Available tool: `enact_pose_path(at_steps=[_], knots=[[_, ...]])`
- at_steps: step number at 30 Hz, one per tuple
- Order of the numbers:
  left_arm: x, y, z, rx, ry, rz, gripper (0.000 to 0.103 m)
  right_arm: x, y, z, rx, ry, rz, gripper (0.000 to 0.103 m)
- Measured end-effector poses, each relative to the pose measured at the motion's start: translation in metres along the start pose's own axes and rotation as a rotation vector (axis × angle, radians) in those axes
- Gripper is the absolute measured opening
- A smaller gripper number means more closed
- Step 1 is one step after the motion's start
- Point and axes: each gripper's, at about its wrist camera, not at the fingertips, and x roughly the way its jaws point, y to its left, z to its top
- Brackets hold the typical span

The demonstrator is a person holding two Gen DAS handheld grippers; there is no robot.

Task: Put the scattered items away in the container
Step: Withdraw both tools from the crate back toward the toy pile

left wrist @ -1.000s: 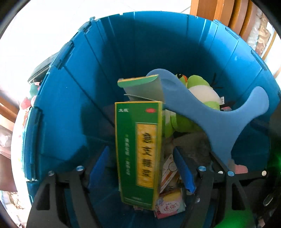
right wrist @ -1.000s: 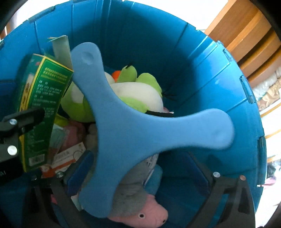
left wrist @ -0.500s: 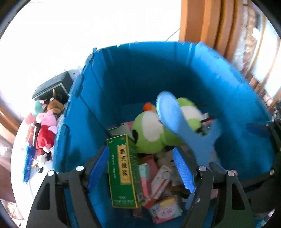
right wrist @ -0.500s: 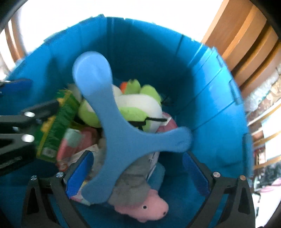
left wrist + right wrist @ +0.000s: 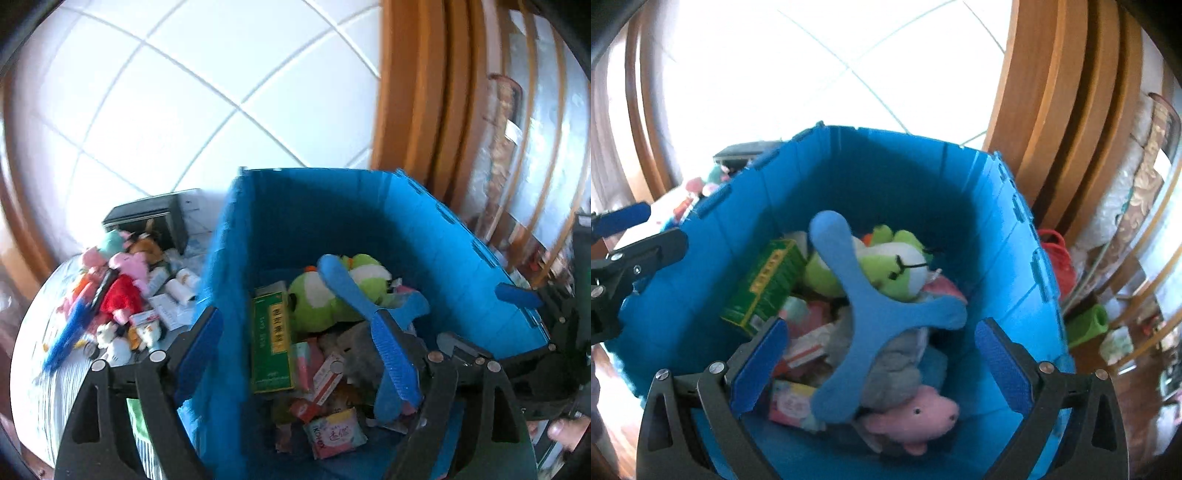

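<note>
Blue three-armed boomerang (image 5: 877, 314) and green medicine box (image 5: 271, 341) lie dropped in the blue crate (image 5: 1008, 266) ahead of both wide-open, empty grippers, left gripper (image 5: 299, 354) just widened, right gripper (image 5: 879, 363).

Bright white tiled floor (image 5: 229, 66), curved wooden furniture (image 5: 1056, 110)

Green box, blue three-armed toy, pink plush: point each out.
green box (image 5: 272, 341): left wrist view, its front face with the yellow label.
blue three-armed toy (image 5: 875, 306): right wrist view, its centre hub.
pink plush (image 5: 919, 411): right wrist view, its head.

Toy pile (image 5: 110, 291) left of blue crate (image 5: 461, 266) blurred; box lettering (image 5: 275, 328) unreadable.
</note>
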Motion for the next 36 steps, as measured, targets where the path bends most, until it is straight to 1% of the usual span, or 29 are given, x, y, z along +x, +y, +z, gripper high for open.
enact_pose_path(at_steps=[2,5,8,12,17,20,23,26,30,32,33,36], knots=[[-0.01,0.013,-0.004,-0.031,-0.018,0.039,0.083,-0.006,0.009,-0.003,0.009,-0.031,0.002,0.103],[-0.026,0.036,-0.012,-0.068,-0.048,0.079,0.083,-0.012,0.027,-0.004,0.015,-0.064,0.04,0.103],[-0.04,0.065,-0.021,-0.097,-0.069,0.102,0.083,-0.019,0.051,0.0,0.005,-0.084,0.073,0.103],[-0.054,0.116,-0.037,-0.152,-0.083,0.124,0.083,-0.033,0.095,0.007,-0.034,-0.12,0.106,0.103],[-0.068,0.203,-0.066,-0.22,-0.072,0.184,0.083,-0.049,0.168,0.013,-0.056,-0.185,0.14,0.103],[-0.076,0.259,-0.087,-0.252,-0.056,0.223,0.083,-0.052,0.212,0.015,-0.051,-0.2,0.174,0.103],[-0.084,0.315,-0.107,-0.269,-0.038,0.25,0.083,-0.047,0.267,0.017,-0.059,-0.195,0.208,0.103],[-0.087,0.364,-0.126,-0.266,-0.009,0.287,0.083,-0.037,0.32,0.02,-0.063,-0.168,0.229,0.103],[-0.079,0.406,-0.142,-0.28,0.038,0.293,0.083,-0.014,0.375,0.016,-0.045,-0.104,0.253,0.103],[-0.067,0.419,-0.149,-0.291,0.081,0.268,0.083,0.001,0.392,0.011,-0.036,-0.047,0.246,0.103],[-0.063,0.423,-0.151,-0.292,0.09,0.26,0.083,0.008,0.398,0.01,-0.033,-0.022,0.237,0.103],[-0.046,0.433,-0.158,-0.32,0.119,0.229,0.083,0.024,0.404,0.004,-0.023,0.019,0.203,0.103]])
